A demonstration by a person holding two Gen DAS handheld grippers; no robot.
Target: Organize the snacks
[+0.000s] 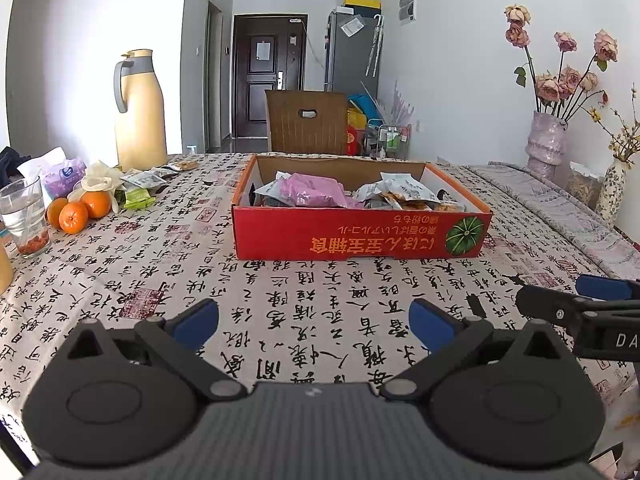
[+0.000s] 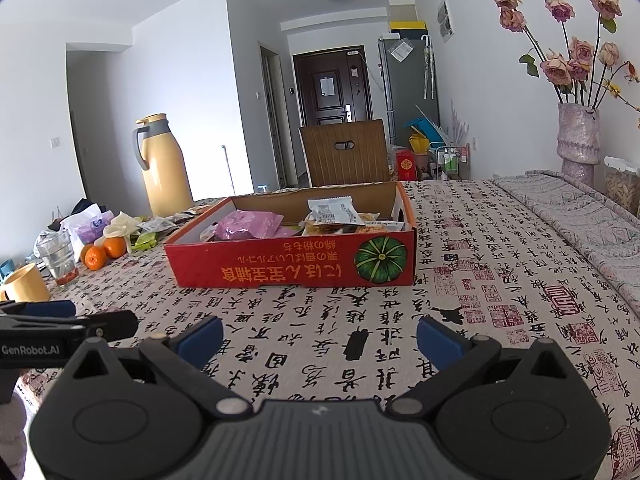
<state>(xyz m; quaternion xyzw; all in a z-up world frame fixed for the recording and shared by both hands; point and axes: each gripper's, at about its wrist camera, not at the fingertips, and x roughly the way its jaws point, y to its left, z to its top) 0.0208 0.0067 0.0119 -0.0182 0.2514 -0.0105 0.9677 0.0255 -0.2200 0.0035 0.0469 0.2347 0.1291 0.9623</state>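
A shallow red cardboard box point(image 1: 352, 236) point(image 2: 280, 268) sits mid-table, holding a pink snack bag point(image 1: 308, 192) point(image 2: 248, 226) and several white packets point(image 1: 404, 192) point(image 2: 332, 210). More loose snack packets point(image 1: 144, 184) point(image 2: 154, 228) lie at the far left beside the jug. My left gripper point(image 1: 314, 320) hovers open over the tablecloth in front of the box, nothing between its blue pads. My right gripper point(image 2: 320, 338) is likewise open and empty, a little nearer the box's right half. Each gripper's tip shows at the edge of the other's view.
A yellow thermos jug point(image 1: 140, 116), tangerines point(image 1: 78, 210), a glass point(image 1: 26, 216), a tissue pack point(image 1: 64, 176) and a yellow mug point(image 2: 24, 284) stand on the left. Vases of dried roses point(image 1: 546, 140) point(image 2: 578, 136) stand at the right wall. A wooden chair point(image 1: 306, 120) faces the far edge.
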